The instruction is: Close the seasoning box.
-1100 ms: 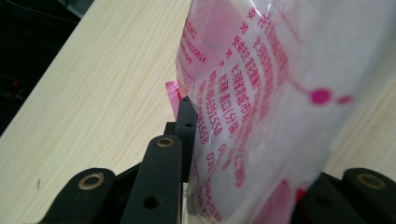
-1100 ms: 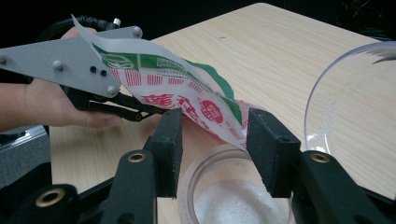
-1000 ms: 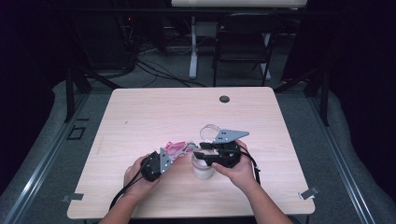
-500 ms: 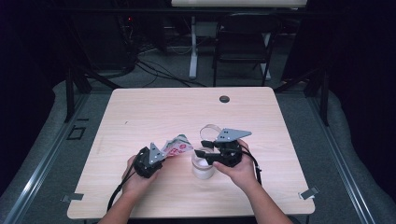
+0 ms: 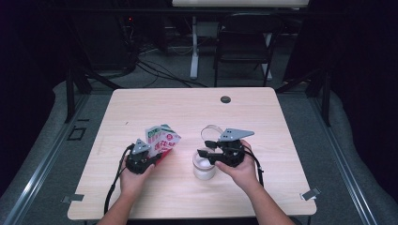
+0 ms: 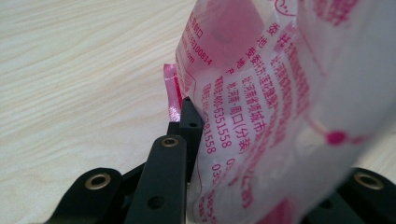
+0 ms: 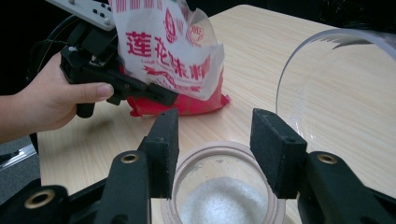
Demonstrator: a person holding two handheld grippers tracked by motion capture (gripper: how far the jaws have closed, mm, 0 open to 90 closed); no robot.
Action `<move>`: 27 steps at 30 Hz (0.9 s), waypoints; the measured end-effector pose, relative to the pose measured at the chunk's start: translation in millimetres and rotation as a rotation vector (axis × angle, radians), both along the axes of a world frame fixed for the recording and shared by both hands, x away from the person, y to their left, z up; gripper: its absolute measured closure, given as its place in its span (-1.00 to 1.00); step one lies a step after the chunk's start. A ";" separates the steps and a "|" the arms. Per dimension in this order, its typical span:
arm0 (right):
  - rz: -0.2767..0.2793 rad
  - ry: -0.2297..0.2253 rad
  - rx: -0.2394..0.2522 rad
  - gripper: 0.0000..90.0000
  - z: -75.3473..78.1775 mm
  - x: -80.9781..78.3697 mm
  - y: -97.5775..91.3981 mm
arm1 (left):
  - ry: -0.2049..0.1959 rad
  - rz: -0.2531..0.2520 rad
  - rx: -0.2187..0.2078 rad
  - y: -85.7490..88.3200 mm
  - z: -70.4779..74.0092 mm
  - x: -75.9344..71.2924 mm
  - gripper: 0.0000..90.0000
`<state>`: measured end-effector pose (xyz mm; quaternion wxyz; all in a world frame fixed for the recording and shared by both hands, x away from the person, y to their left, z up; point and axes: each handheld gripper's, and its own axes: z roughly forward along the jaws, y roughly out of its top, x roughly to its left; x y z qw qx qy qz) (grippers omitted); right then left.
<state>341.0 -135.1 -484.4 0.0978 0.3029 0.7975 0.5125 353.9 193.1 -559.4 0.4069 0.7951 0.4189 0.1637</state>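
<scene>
Crinkly plastic packet (image 5: 162,139) now farther left

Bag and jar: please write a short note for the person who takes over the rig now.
Left gripper: shut on the red-and-white bag, held beside the jar.
Right gripper: jaws have just been opening, either side of the jar mouth, not pressing it.
Done: white granules are in the jar.
Clear lid lies behind the jar on the table.
Left, probably: put the bag down, close the jar.

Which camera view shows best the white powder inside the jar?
The right gripper view: it looks down into the open jar, so the white powder is plain. The high view shows the jar small, powder indistinct. The left gripper view shows the bag.
</scene>
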 end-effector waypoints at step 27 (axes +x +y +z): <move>-0.005 -0.001 -0.006 0.17 -0.8 1.1 -1.7 | -0.049 0.416 -0.035 92.7 16.5 1.4 0.75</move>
